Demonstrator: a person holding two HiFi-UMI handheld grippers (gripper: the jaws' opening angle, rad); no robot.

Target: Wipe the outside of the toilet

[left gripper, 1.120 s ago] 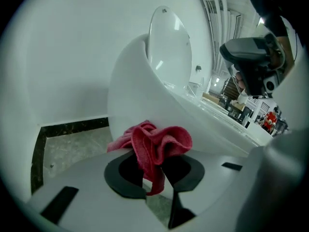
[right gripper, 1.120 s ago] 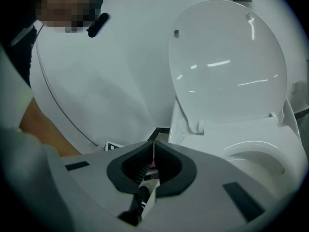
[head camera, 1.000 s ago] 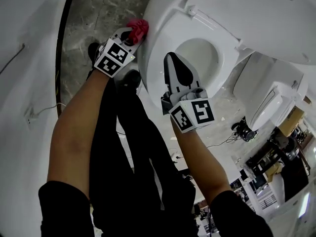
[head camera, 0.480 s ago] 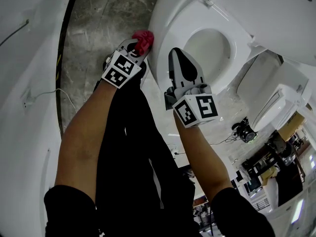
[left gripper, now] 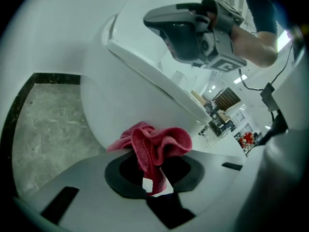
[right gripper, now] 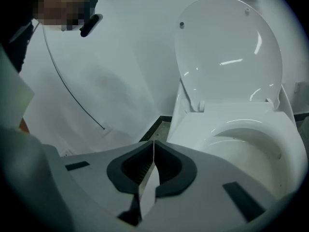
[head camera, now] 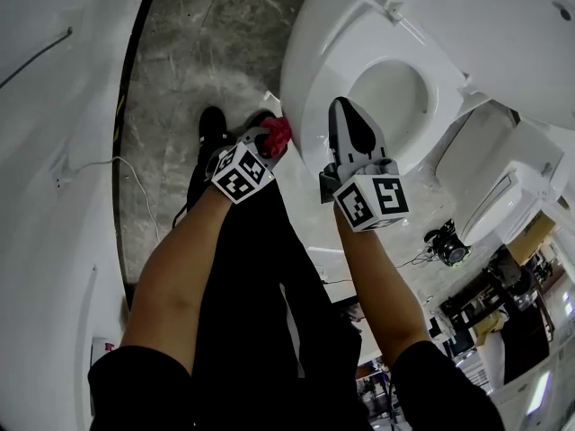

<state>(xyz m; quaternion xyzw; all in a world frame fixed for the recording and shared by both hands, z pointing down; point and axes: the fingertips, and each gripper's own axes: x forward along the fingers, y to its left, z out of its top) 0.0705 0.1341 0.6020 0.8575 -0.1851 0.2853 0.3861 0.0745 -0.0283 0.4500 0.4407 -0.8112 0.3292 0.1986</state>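
A white toilet [head camera: 314,52] with its lid [right gripper: 227,52] raised fills the upper right of the head view. My left gripper [head camera: 272,140] is shut on a bunched red cloth [left gripper: 152,144], which sits low at the front of the bowl's outer wall [left gripper: 120,100]; whether cloth and wall touch I cannot tell. My right gripper [head camera: 352,126] hovers over the front rim of the seat [head camera: 334,79], jaws shut with nothing between them. In the right gripper view the bowl [right gripper: 251,149] opens to the right.
Grey marbled floor [head camera: 198,52] lies left of the toilet, bounded by a curved white wall [head camera: 54,151] with a dark base strip. The person's black-clad legs [head camera: 243,285] stand right in front of the bowl. A second white fixture [head camera: 503,196] stands at the right.
My left gripper has slid the red cloth down and back along the front of the bowl, toward the person's feet. The right gripper has kept its place over the seat rim.
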